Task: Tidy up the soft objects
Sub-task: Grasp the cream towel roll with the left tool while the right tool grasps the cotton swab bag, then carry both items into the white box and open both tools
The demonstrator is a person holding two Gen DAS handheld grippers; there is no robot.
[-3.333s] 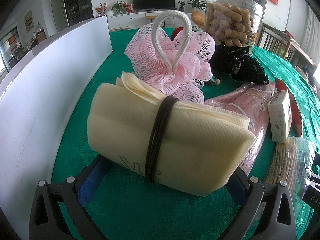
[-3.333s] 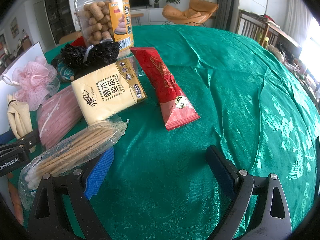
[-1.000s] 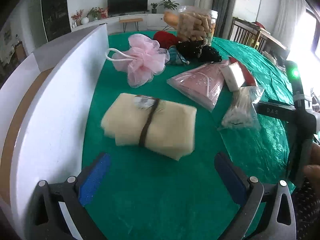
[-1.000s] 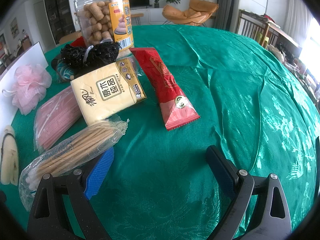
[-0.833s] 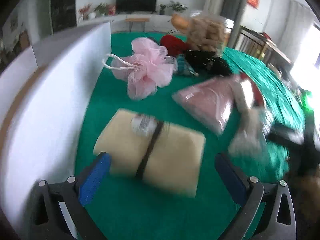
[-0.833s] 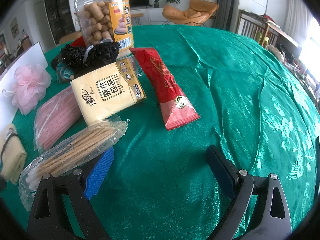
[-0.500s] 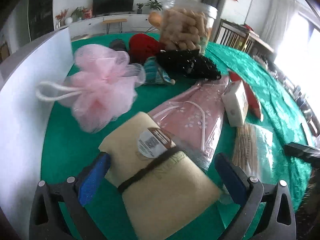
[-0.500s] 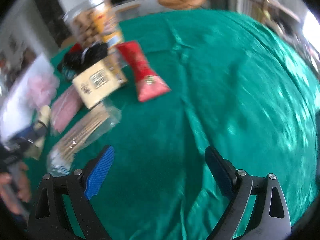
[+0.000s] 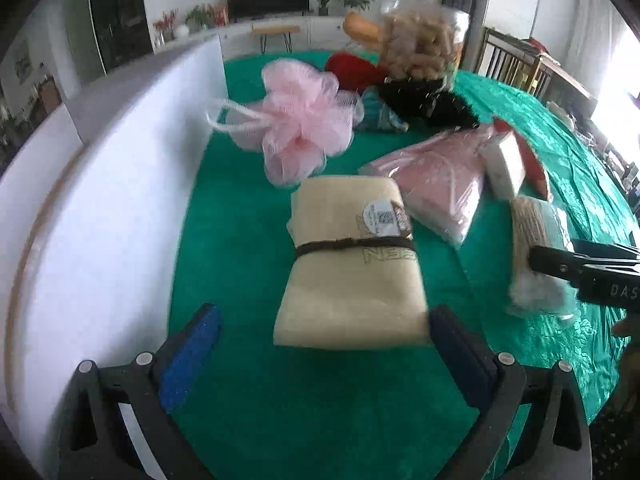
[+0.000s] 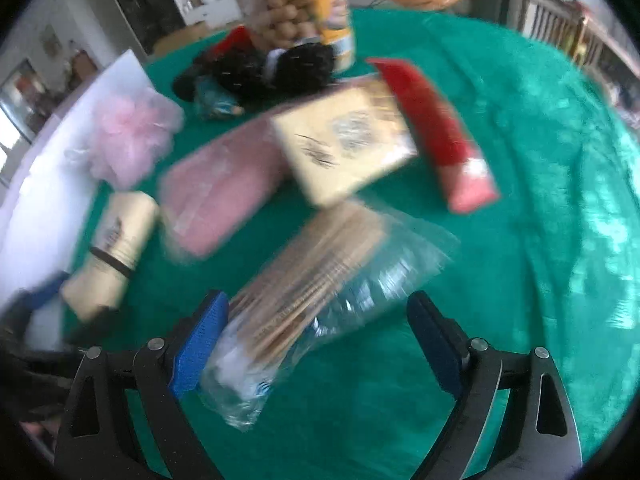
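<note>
Since a second ago: cream folded cloth [image 9: 352,268] released, turned lengthwise, now lying flat on green surface [image 9: 320,420] beside white board [image 9: 100,220]. Right tongs [image 10: 316,344] swung over from bare green cloth to hover at clear bag of sticks [image 10: 320,280].

Left tongs [image 9: 324,352] spread wide, holding nothing, near end of cloth just between the pads. Right tongs likewise spread and empty, bag end lying between the blue pads, contact not confirmed owing to blur.

Step judged: sorting soft from hard. For next grasp, suggest closing across bundle's short width near dark band [image 9: 352,245], gently, so folds stay stacked.

Cloth: pale cream woven fabric, folded thick, cinched by brown band, round label by band, faint printed lettering.

Outward: pink mesh pouf [image 9: 304,128] with white cord loop beyond, pink packet [image 9: 436,184] to its right, tissue pack [image 10: 348,148], red wrapper [image 10: 440,136], black fuzzy item [image 9: 428,104], snack jar [image 9: 420,44] farthest.
</note>
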